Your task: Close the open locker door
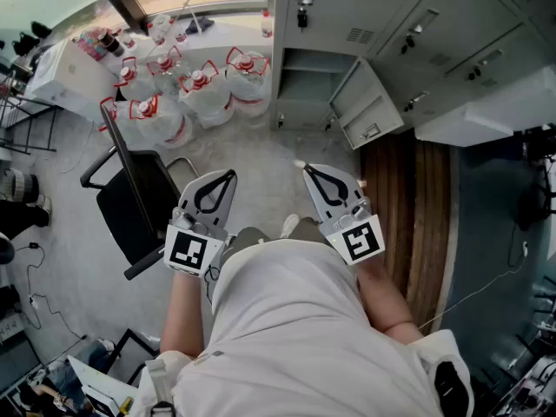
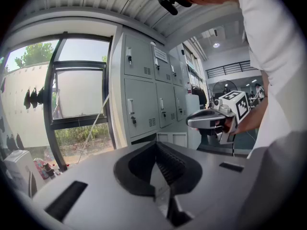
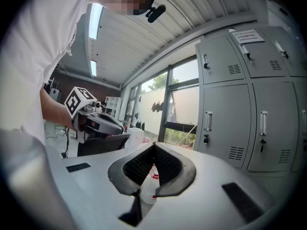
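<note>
Starting at the jaws: both pairs are pinched fully together with nothing between them, tips meeting on the left gripper (image 1: 229,175) and the right gripper (image 1: 307,170) alike. We reckon that's on purpose, since shoving a door wants a blunt closed nose, not a grip.

We've got both held out in front of the waist, side by side, noses aimed roughly toward the open locker door (image 1: 369,109) but well short of it, touching nothing. The right gripper sits nearer that door than the left one, so our guess is it'll do the pushing.

The door itself hangs swung out toward us from a low compartment (image 1: 308,89) in the grey locker bank (image 1: 452,24). Every other door near it looks shut. On the far side of the compartment from the door, a bunch of water jugs (image 1: 204,89) crowd the floor, and a black chair (image 1: 139,202) sits further out that same way, just beside the left gripper. Neither seems to block the door's swing, so the job hasn't really begun: we'd need to step in and press on the door's outer face
</note>
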Demonstrator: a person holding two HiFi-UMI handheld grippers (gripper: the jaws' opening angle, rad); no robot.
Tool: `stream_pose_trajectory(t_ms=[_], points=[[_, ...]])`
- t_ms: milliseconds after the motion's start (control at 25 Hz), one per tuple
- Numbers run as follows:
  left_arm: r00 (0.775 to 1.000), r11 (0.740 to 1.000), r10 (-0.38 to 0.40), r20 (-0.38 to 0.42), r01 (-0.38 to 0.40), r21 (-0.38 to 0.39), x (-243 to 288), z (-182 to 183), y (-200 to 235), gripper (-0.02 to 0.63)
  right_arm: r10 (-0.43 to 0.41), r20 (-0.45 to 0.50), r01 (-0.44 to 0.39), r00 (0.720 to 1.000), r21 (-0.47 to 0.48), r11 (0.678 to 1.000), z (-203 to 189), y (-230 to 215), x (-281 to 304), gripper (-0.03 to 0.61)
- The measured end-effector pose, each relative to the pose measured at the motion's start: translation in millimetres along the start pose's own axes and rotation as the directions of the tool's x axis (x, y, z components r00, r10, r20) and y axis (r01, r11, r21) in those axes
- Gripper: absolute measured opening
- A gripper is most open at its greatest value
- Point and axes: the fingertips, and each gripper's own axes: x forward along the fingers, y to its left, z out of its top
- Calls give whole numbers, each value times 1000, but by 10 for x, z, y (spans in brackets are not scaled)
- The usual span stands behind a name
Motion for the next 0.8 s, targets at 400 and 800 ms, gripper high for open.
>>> stream_pose_trajectory(t_ms=[400,800], points=[[998,998,43,-47,-41,40,640,146,-137,2,3,-27,-4,1000,-31,1000,-184,-674,-125,11],[998,999,-45,-51,46,27,1147,51,200,2,-77,-99,66,992,-107,992,-349,-1121,254,11]])
